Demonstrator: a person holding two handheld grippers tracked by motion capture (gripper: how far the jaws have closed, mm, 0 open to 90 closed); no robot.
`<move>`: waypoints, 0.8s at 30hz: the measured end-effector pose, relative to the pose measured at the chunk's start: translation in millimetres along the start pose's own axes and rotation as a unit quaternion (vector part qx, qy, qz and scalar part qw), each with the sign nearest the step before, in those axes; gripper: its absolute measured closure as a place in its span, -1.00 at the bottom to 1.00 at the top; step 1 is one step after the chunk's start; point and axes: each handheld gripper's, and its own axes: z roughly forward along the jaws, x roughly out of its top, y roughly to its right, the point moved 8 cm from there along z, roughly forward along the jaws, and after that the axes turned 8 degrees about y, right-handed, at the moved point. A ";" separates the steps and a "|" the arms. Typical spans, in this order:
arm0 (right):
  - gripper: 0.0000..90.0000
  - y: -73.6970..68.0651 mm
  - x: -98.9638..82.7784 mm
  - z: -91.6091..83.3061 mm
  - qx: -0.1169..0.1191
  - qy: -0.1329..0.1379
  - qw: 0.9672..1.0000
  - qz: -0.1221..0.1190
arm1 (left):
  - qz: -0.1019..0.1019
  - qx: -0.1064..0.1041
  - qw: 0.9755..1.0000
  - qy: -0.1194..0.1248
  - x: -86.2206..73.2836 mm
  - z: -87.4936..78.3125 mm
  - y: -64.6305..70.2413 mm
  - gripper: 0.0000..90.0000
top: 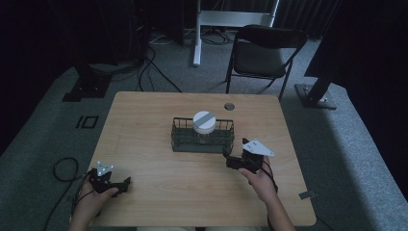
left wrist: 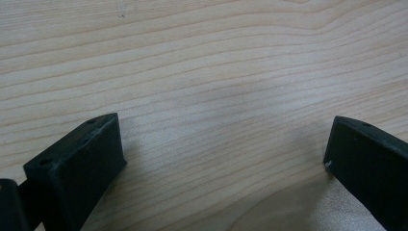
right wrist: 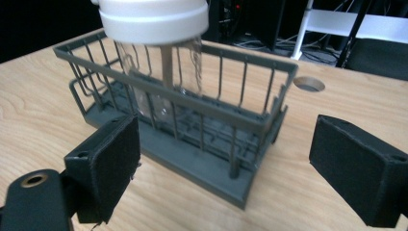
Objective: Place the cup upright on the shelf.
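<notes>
A dark wire basket (top: pixel 179 142) (right wrist: pixel 250 120) stands at the middle of the wooden table (top: pixel 144 125). Inside it stands a clear jar with a white lid (top: pixel 204 121) (right wrist: pixel 154 17), upright, its lid above the rim. My right gripper (top: pixel 231 156) (right wrist: pixel 223 159) is open just in front of the basket's right end, with nothing between its pads. My left gripper (top: pixel 126 184) (left wrist: pixel 223 149) rests low over the table's front left corner, open, with bare wood between its jaws.
A round cable hole (top: pixel 229 106) (right wrist: pixel 308 83) lies in the tabletop behind the basket. A black folding chair (top: pixel 264 53) and a white stand (top: pixel 197 33) are on the floor beyond the table. Cables (top: pixel 62 168) trail on the carpet at the left.
</notes>
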 end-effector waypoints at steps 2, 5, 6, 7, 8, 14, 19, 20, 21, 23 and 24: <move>-0.77 1.6 -1.5 -1.2 -0.002 -0.001 1.000 0.002 | 0.000 0.000 1.000 0.000 0.0 0.0 0.0 -0.99; -0.77 8.4 -10.8 -6.6 -0.003 -0.010 1.000 0.001 | 0.001 0.000 1.000 -0.001 -0.1 -0.1 -0.1 -0.99; -0.77 8.4 -10.8 -6.6 -0.003 -0.010 1.000 0.001 | 0.000 0.000 1.000 0.000 0.0 0.0 0.0 -0.99; -0.77 10.4 -14.2 -8.2 -0.005 -0.015 1.000 0.002 | 0.000 0.000 1.000 0.000 0.0 0.0 0.0 -0.99; -0.77 12.0 -16.8 -9.3 -0.005 -0.018 1.000 0.001 | 0.000 0.000 1.000 0.000 0.0 0.0 0.0 -0.99; -0.77 23.2 -27.1 -17.0 -0.013 -0.023 1.000 0.009 | 0.000 0.000 1.000 0.000 0.0 0.0 0.0 -0.99; -0.77 30.8 -34.9 -21.8 -0.021 -0.028 0.999 0.010 | 0.000 0.000 1.000 0.000 0.0 0.0 0.0 -0.99; -0.77 32.4 -36.7 -22.7 -0.022 -0.030 0.999 0.011 | 0.000 0.000 1.000 0.000 0.0 0.0 0.0 -0.99; -0.77 33.9 -38.5 -23.8 -0.023 -0.031 0.999 0.013 | 0.000 0.000 1.000 0.000 0.0 0.0 0.0 -0.99; -0.77 37.3 -42.4 -25.8 -0.028 -0.034 0.999 0.014 | 0.001 0.000 1.000 -0.001 -0.1 -0.1 -0.1 -0.99; -0.77 39.0 -44.7 -26.9 -0.030 -0.036 0.999 0.014 | 0.001 0.000 1.000 -0.001 -0.1 -0.2 -0.2 -0.99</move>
